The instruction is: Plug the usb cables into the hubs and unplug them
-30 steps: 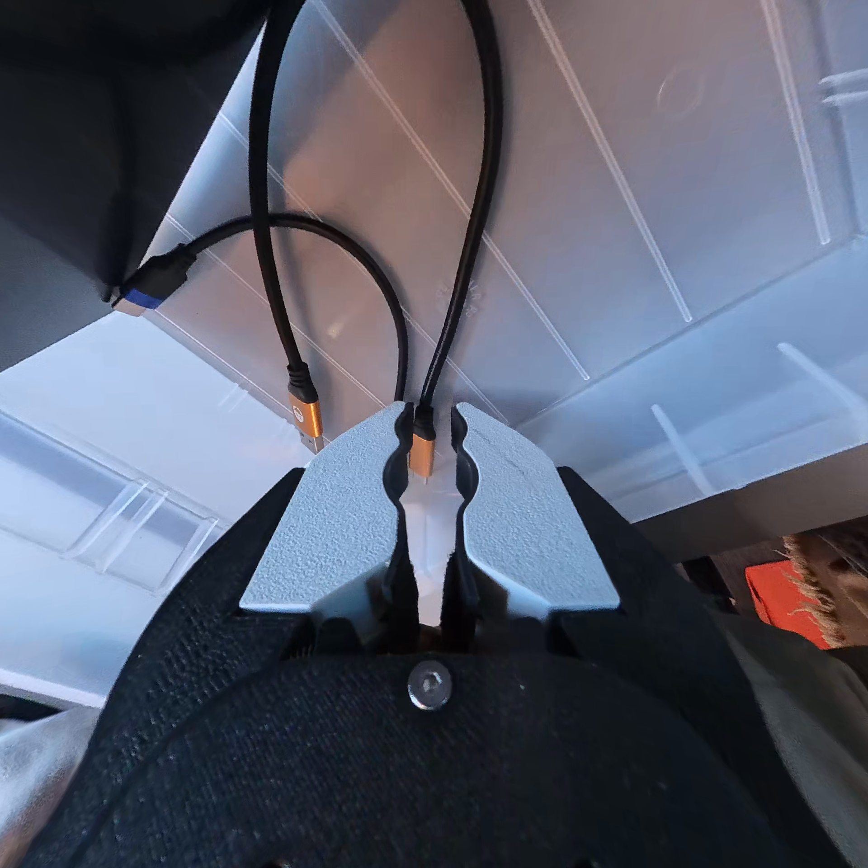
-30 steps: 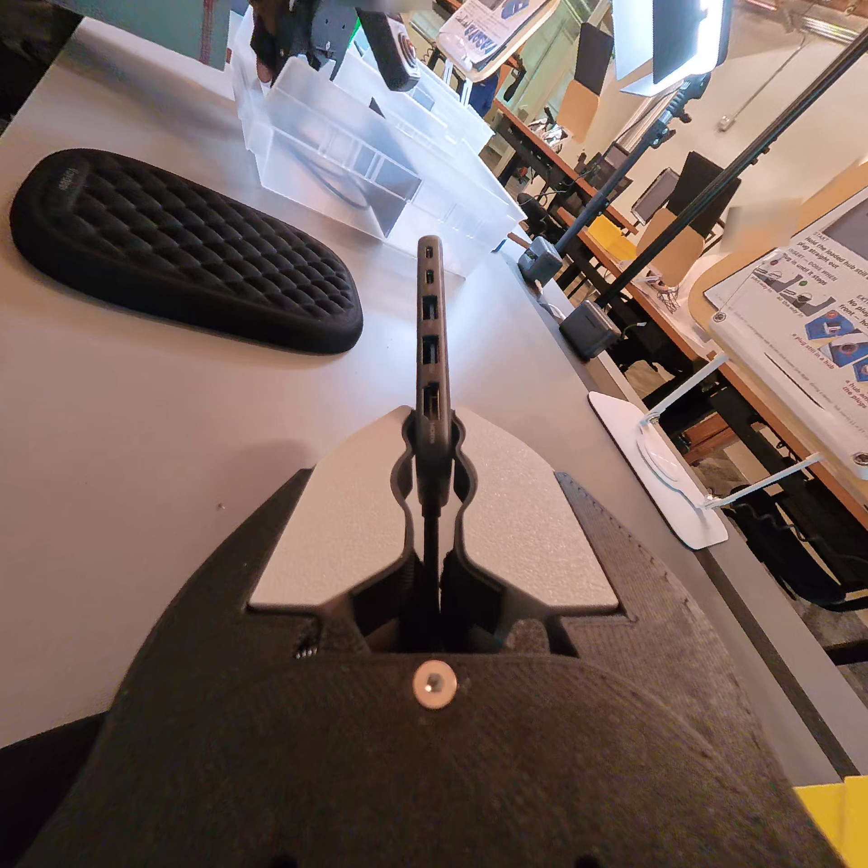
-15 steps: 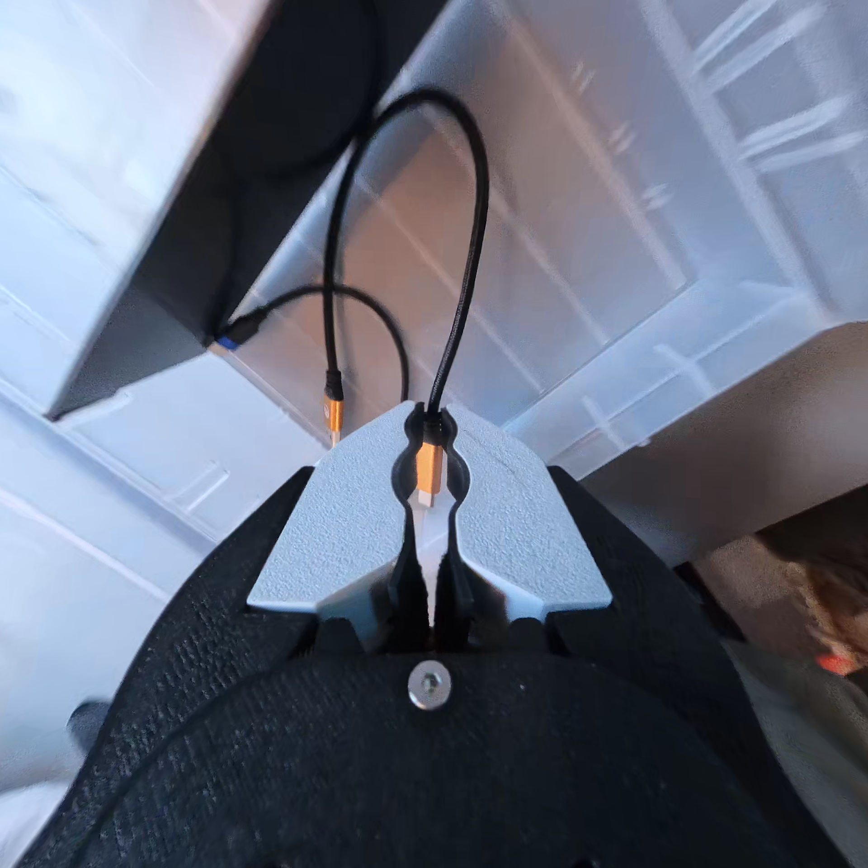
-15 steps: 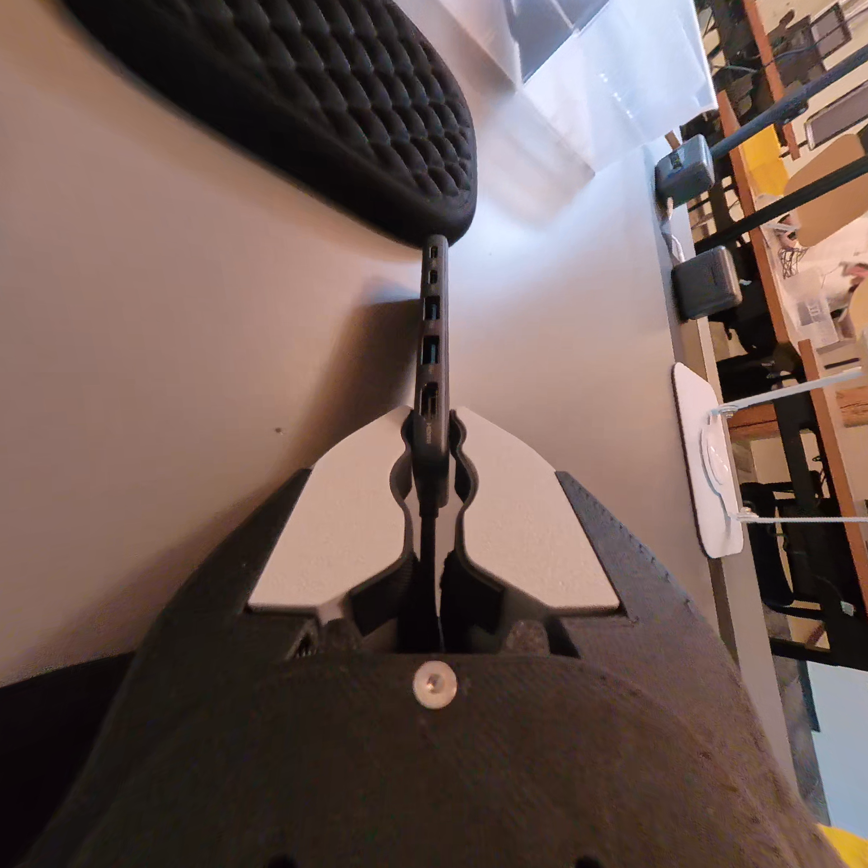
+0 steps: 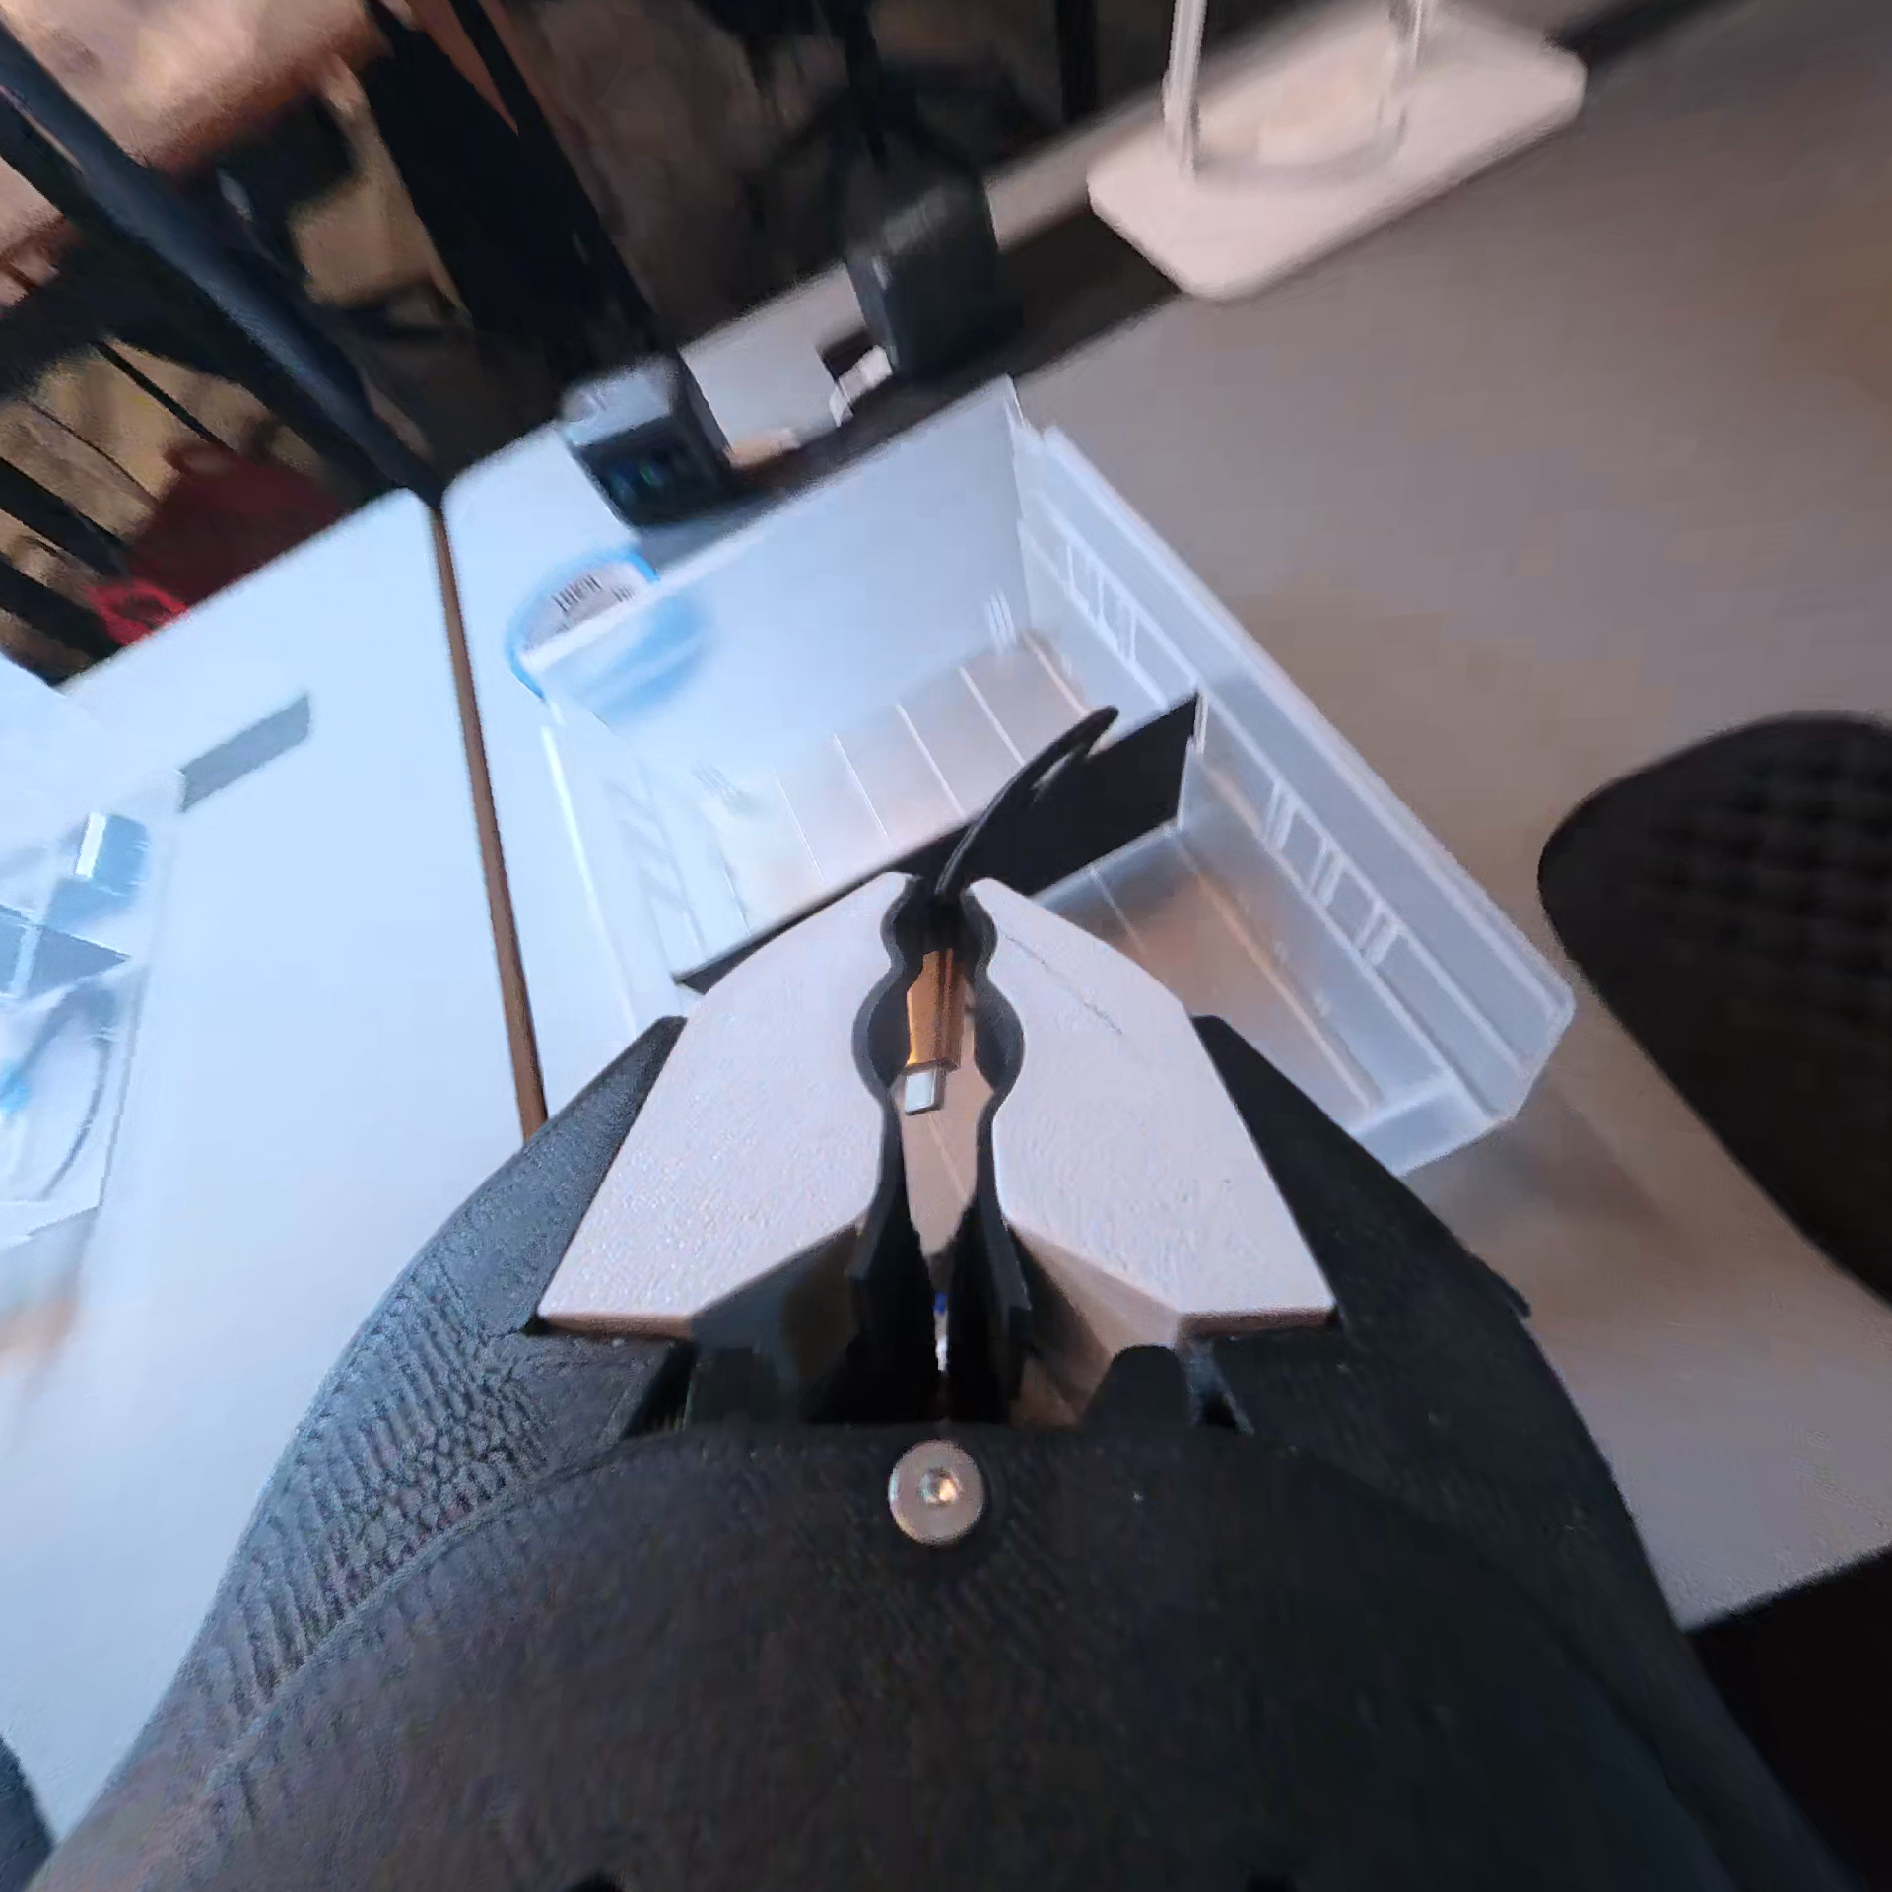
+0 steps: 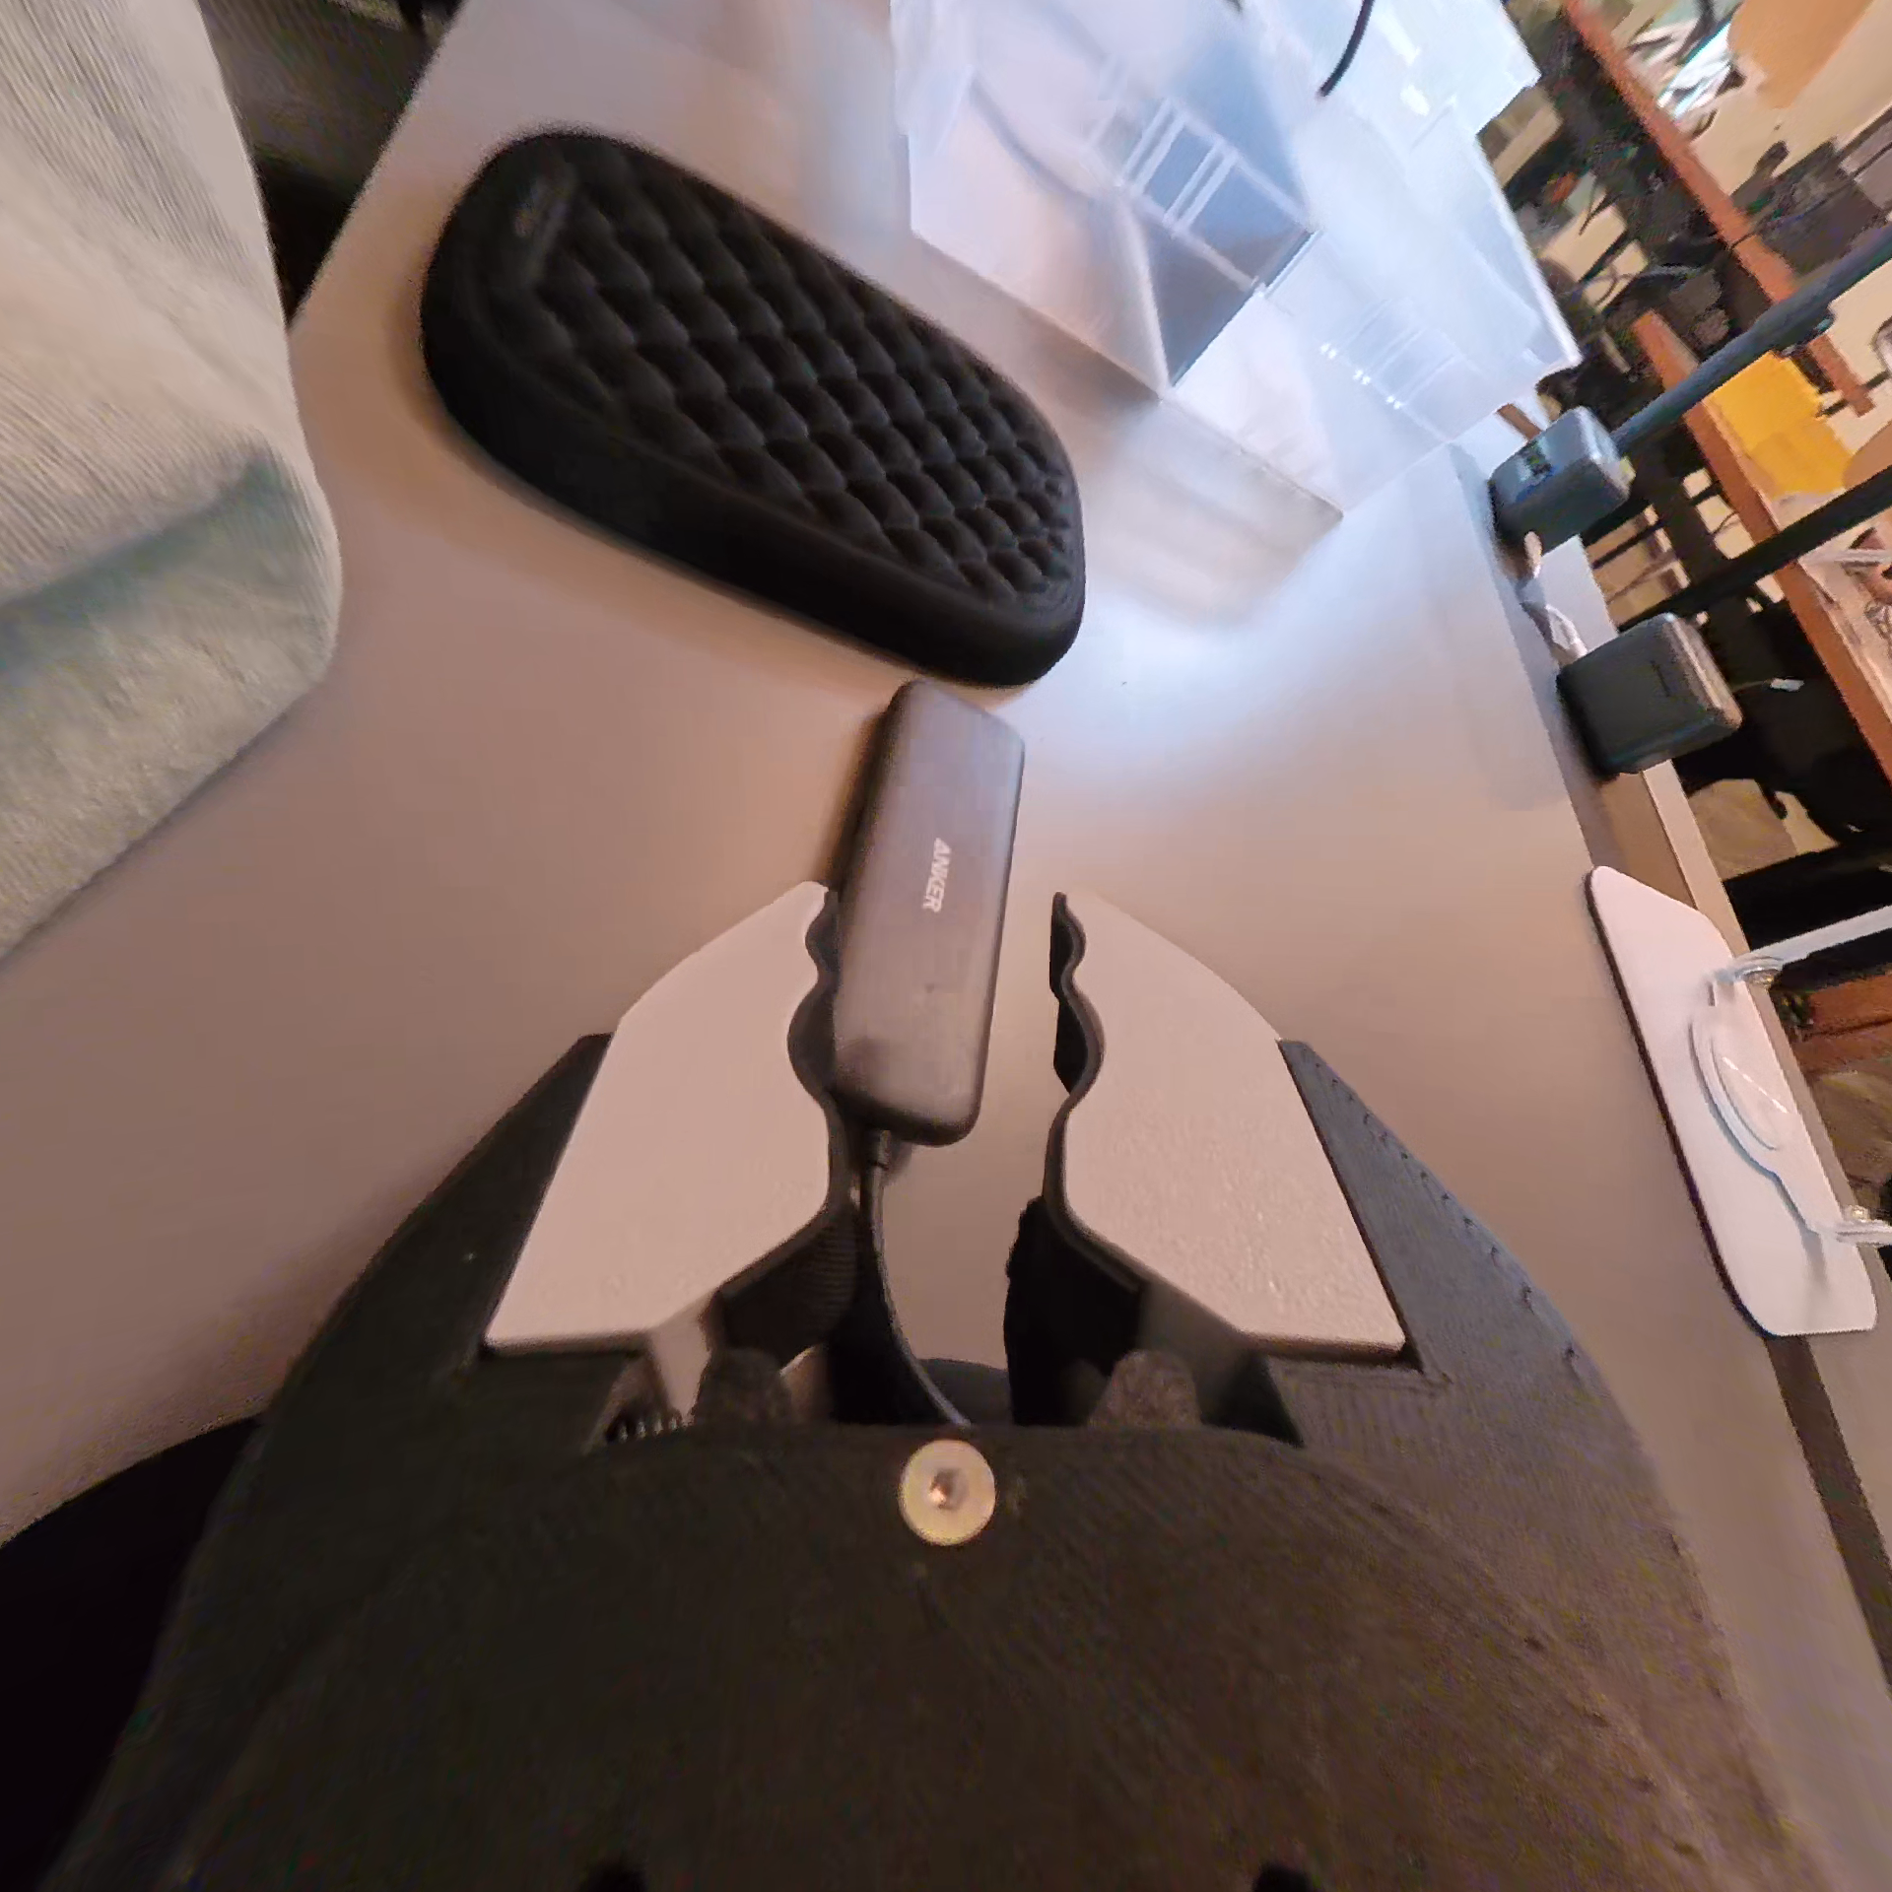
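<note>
My left gripper (image 5: pixel 934 901) is shut on a USB cable plug (image 5: pixel 930 1024) with an orange-gold shell; its metal tip points back toward the camera and its black cable (image 5: pixel 1014 788) trails forward over a clear plastic bin (image 5: pixel 1331 901). My right gripper (image 6: pixel 937 916) is open. A dark grey USB hub (image 6: pixel 927 921) lies flat on the table (image 6: pixel 614 819) between its fingers, resting against the left finger (image 6: pixel 717 1024). The hub's short cable (image 6: pixel 891 1300) runs back under the gripper.
A black padded wrist rest (image 6: pixel 747 410) lies just beyond the hub and also shows at the right of the left wrist view (image 5: pixel 1740 921). Clear bins (image 6: pixel 1229 205) stand farther back. A white stand base (image 6: pixel 1720 1106) sits near the table's right edge. A grey cushion (image 6: pixel 123 410) is at left.
My left gripper has lifted the plug out of the bin and swung up over the table. My right gripper has opened and let go of the hub, which now lies flat.
</note>
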